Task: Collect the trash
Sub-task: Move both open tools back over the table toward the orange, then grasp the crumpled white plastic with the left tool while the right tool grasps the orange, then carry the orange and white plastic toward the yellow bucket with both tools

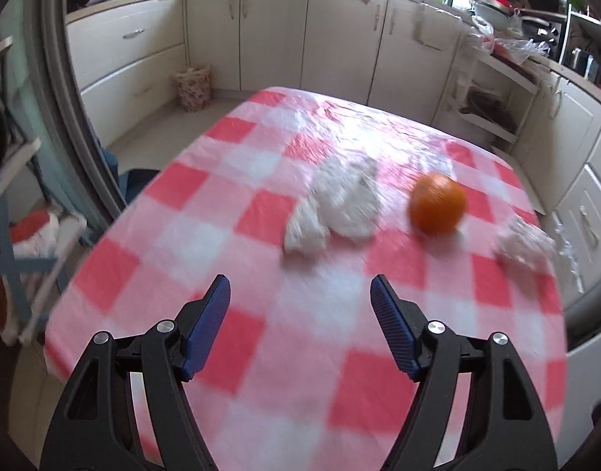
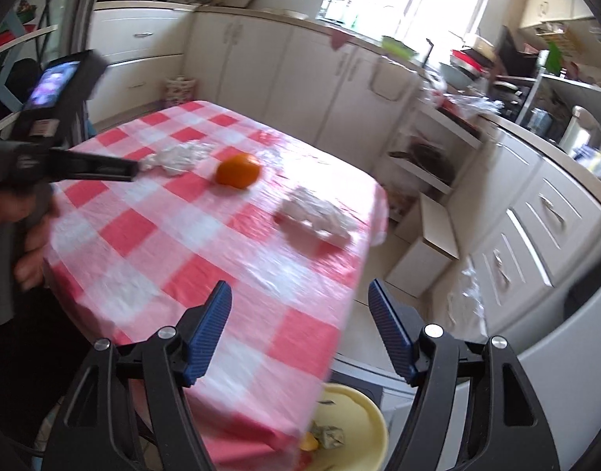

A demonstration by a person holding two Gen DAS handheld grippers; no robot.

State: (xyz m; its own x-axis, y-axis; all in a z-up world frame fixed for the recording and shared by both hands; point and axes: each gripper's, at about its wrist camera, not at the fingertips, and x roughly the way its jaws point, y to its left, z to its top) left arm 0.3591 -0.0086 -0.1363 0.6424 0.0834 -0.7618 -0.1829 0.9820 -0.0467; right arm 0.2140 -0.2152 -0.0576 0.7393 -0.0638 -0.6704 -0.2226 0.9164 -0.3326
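Two crumpled tissues [image 1: 339, 206] [image 1: 524, 245], seemingly paper, ahead of spread-open left gripper [image 1: 300, 294].

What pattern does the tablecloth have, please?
Red, pink and white checks; the tablecloth shows best in the left wrist view.

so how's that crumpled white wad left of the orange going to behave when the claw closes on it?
The crumpled wad looks like thin tissue or plastic, so probably very light and floppy. It will likely squash flat between the pads rather than resist. Its irregular folds make rolling unlikely, unlike the orange beside it.
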